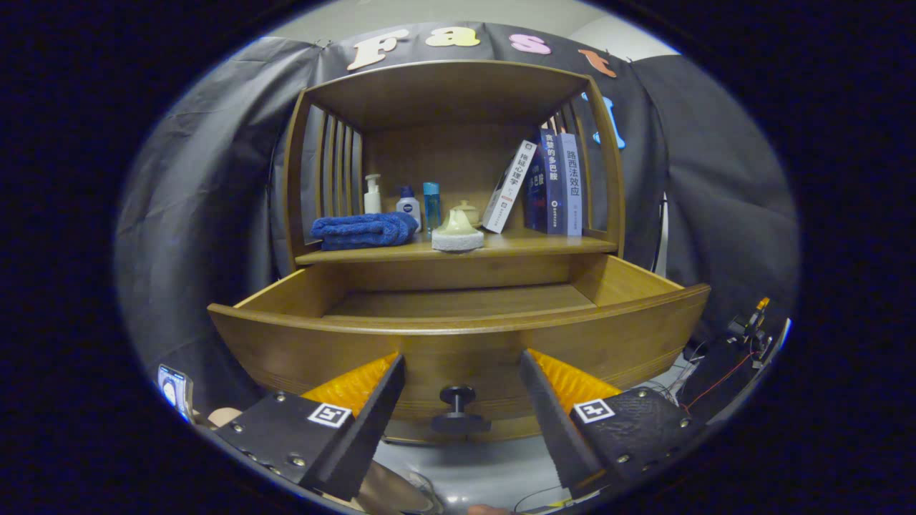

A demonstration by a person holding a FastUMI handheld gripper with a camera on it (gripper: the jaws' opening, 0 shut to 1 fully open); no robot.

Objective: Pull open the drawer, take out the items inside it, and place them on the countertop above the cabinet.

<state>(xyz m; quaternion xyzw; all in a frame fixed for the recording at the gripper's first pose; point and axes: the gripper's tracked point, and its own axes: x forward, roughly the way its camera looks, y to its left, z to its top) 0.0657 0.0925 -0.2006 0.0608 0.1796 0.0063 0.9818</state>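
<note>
**Drawer out, gripper spread and holding nothing**

Landmark = drawer knob (457, 398), on the front panel of the drawer (458, 336).

Gripper (462, 365): fingers apart, one to each side of the knob, w/ clear gap both sides; nothing pinched. Judgement: spread wide bc the pull is done and the next grab needs room.

Drawer: pulled well out from the cabinet (458, 100), its front panel just beyond the fingertips. Above & behind the knob, the drawer floor shows as bare wood. No item visible there, though the front panel hides the near strip, so can't rule out smth lying low.

Countertop (529, 245), up behind the knob, already carries stuff: folded blue towel (363, 230) up-left, three bottles (408, 200) behind it, a pale sponge (457, 234) straight above the knob w/ a small pot (467, 211) behind, books (551, 184) up-right leaning on the side slats. Sponge & towel sit near the front edge, prob. for easy reach.

Judgement: task looks near done or done.
</note>
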